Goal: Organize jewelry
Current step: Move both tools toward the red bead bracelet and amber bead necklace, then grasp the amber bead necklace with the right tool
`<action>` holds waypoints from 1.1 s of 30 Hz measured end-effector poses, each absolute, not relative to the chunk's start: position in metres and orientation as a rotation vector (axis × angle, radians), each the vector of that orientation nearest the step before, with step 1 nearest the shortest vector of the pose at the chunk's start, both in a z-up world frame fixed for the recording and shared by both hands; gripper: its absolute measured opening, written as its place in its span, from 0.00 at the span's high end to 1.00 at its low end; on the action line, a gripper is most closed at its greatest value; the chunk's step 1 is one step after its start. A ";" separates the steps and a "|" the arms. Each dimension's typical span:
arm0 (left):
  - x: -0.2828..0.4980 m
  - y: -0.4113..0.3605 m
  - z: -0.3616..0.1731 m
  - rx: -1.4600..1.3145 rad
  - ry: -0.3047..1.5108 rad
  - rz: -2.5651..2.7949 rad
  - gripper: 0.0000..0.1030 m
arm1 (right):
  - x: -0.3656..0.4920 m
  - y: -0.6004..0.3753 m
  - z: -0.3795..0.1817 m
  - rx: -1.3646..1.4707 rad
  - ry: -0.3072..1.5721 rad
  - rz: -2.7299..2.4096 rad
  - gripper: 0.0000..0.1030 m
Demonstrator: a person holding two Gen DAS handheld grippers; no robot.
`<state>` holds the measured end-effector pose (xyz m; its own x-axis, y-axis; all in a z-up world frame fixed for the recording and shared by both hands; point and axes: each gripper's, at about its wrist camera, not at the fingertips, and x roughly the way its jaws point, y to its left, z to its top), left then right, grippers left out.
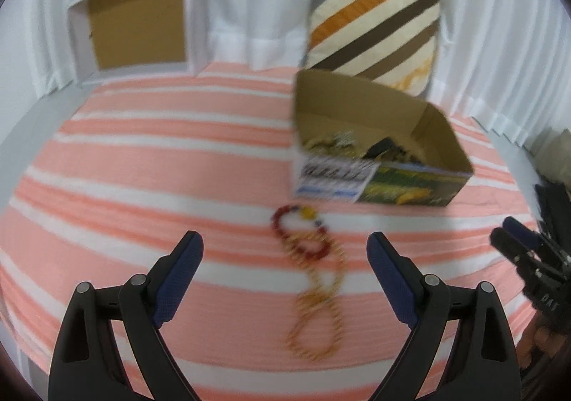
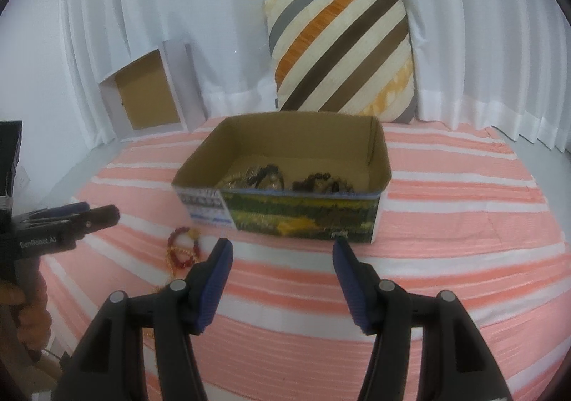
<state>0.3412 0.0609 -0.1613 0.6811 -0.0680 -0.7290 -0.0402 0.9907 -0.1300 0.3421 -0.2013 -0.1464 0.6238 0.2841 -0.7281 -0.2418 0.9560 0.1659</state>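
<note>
A: Where do the loose beads lie from each tool?

B: The bead strings point(image 1: 310, 279) rest on the striped bed cover point(image 1: 142, 187), just in front of the open cardboard box point(image 1: 374, 183) that already holds other jewelry. They sit straight ahead of the left tool point(image 1: 285, 247), between the lines of its wide, empty jaws, and their long run stretches toward the box.

A: And the right tool?

B: The right tool point(image 2: 282, 251) faces the box, jaws also apart and empty. The beads lie off to its left, so the left tool looks better placed to take them.
</note>
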 end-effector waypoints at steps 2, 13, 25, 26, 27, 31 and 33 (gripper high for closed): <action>0.333 0.080 -0.177 -0.153 0.845 0.009 0.09 | 0.338 -0.197 -0.155 0.049 0.864 0.312 0.42; 0.304 0.116 -0.225 -0.180 0.913 0.067 0.09 | 0.331 -0.125 -0.200 0.042 1.004 0.510 0.42; 0.299 0.127 -0.227 -0.191 0.900 0.089 0.09 | 0.348 -0.030 -0.247 -0.020 1.089 0.510 0.42; 0.300 0.126 -0.228 -0.186 0.904 0.087 0.09 | 0.348 -0.025 -0.247 -0.062 1.077 0.494 0.42; 0.301 0.125 -0.229 -0.183 0.906 0.084 0.09 | 0.346 -0.019 -0.248 -0.111 1.067 0.483 0.44; 0.307 0.120 -0.232 -0.176 0.910 0.069 0.09 | 0.334 -0.024 -0.246 -0.202 1.037 0.475 0.70; 0.312 0.115 -0.233 -0.170 0.917 0.055 0.09 | 0.331 -0.035 -0.245 -0.189 1.042 0.469 0.74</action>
